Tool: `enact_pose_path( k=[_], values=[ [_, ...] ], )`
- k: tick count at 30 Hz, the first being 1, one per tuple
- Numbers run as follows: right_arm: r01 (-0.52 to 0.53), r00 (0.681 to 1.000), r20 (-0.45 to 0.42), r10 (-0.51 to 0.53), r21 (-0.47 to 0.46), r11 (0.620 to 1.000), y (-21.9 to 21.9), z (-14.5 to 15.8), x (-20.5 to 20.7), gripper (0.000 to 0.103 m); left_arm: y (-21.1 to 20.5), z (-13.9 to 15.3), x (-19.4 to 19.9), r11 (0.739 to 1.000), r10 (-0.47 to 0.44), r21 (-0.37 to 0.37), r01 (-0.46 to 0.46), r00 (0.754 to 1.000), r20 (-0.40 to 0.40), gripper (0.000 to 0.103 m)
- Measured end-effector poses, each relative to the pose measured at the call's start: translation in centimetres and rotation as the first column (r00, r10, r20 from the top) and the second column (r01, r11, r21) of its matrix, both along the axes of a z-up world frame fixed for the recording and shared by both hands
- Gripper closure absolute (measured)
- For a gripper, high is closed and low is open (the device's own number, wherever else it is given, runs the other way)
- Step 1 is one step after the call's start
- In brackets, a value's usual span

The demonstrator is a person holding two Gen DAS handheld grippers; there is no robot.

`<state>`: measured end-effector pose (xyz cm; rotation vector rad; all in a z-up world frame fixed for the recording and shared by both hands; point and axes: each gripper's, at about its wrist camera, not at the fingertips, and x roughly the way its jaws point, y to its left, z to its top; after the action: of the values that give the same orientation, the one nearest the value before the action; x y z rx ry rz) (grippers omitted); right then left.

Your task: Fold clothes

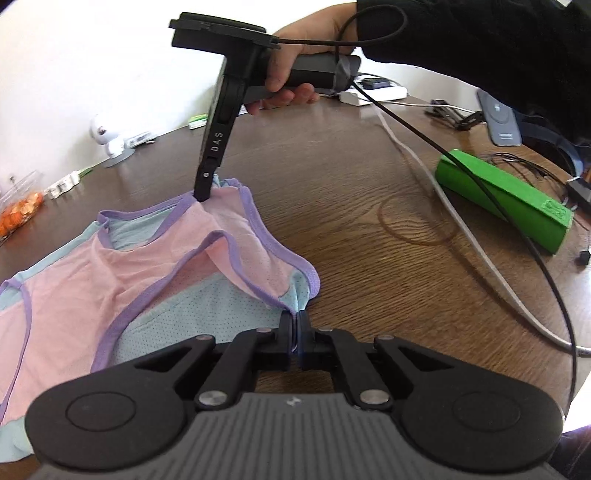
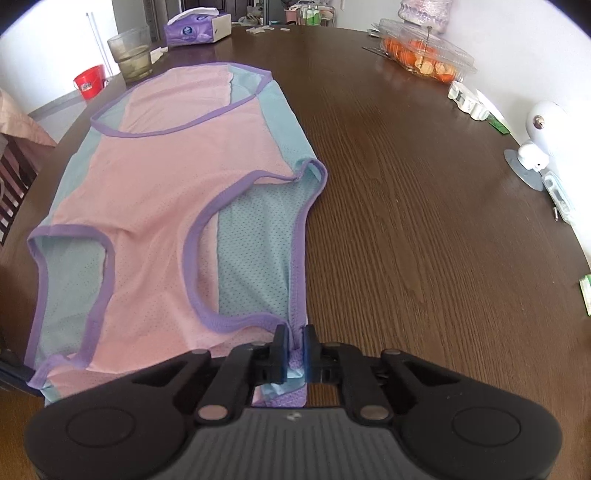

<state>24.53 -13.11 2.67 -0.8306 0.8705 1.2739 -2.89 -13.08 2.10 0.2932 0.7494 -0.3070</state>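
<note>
A pink and light-blue mesh tank top with purple trim point(image 1: 122, 273) lies on the brown wooden table point(image 1: 351, 221). My left gripper point(image 1: 296, 325) is shut on its light-blue edge close to the table. My right gripper point(image 1: 202, 195) stands upright farther back, shut on a purple-trimmed strap and lifting it slightly. In the right wrist view the top point(image 2: 162, 206) stretches away along the table point(image 2: 424, 221), and my right gripper point(image 2: 294, 339) is shut on bunched purple and blue fabric at its near corner.
A green box point(image 1: 506, 199), cables point(image 1: 476, 243) and chargers lie to the right. A small white camera point(image 2: 543, 136), a clear box of oranges point(image 2: 428, 55), a glass point(image 2: 131, 53) and a tissue box point(image 2: 195, 27) ring the table's edges.
</note>
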Motion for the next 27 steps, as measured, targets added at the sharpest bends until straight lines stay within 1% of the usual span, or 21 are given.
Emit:
enact_pose_path(
  k=[2, 6, 11, 16, 21, 22, 23, 24, 25, 26, 27],
  values=[
    [0.009, 1.0, 0.01, -0.008, -0.013, 1.0, -1.0, 0.1, -0.1, 0.097, -0.9, 0.2, 0.0, 0.999, -0.032, -0.012, 0.032, 1.0, -0.001, 0.101],
    [0.046, 0.999, 0.019, -0.045, -0.051, 0.998, -4.1, 0.6, -0.2, 0.097, -3.3, 0.5, 0.2, 0.994, -0.085, -0.062, 0.086, 0.996, 0.014, 0.101],
    [0.086, 0.996, 0.034, -0.083, -0.108, 0.99, -8.0, 1.1, -0.9, 0.098, -6.3, 0.5, -0.6, 0.98, -0.177, -0.084, 0.179, 0.984, 0.029, 0.101],
    [0.101, 0.994, 0.043, -0.096, -0.143, 0.985, -10.3, 1.9, -1.6, 0.098, -6.7, 0.8, -1.3, 0.973, -0.2, -0.117, 0.2, 0.98, 0.016, 0.101],
    [0.1, 0.995, 0.042, -0.094, -0.192, 0.976, -11.1, 2.2, -2.8, 0.098, -7.0, 0.9, -2.2, 0.966, -0.222, -0.135, 0.221, 0.975, 0.008, 0.101],
    [0.096, 0.995, 0.045, -0.088, -0.207, 0.974, -10.9, 2.2, -3.0, 0.098, -7.0, 0.9, -2.3, 0.965, -0.223, -0.139, 0.222, 0.975, 0.009, 0.098],
    [0.099, 0.995, 0.05, -0.09, -0.218, 0.971, -10.9, 2.2, -3.1, 0.098, -7.0, 0.9, -2.4, 0.964, -0.222, -0.145, 0.221, 0.975, 0.01, 0.081],
    [0.108, 0.994, 0.058, -0.098, -0.218, 0.97, -10.6, 2.5, -3.2, 0.091, -6.9, 0.9, -2.5, 0.964, -0.219, -0.149, 0.219, 0.976, 0.016, 0.061],
    [0.118, 0.992, 0.065, -0.106, -0.217, 0.969, -10.3, 2.8, -3.3, 0.06, -6.6, 1.2, -2.9, 0.964, -0.219, -0.145, 0.223, 0.975, 0.044, 0.014],
    [0.119, 0.991, 0.08, -0.105, -0.2, 0.973, -10.6, 3.4, -4.0, 0.034, -6.0, 1.8, -3.8, 0.963, -0.221, -0.136, 0.232, 0.971, 0.094, 0.0],
    [0.118, 0.99, 0.095, -0.102, -0.182, 0.976, -10.8, 4.0, -4.8, 0.003, -5.2, 2.5, -4.6, 0.961, -0.227, -0.129, 0.246, 0.963, 0.142, 0.0]
  ],
)
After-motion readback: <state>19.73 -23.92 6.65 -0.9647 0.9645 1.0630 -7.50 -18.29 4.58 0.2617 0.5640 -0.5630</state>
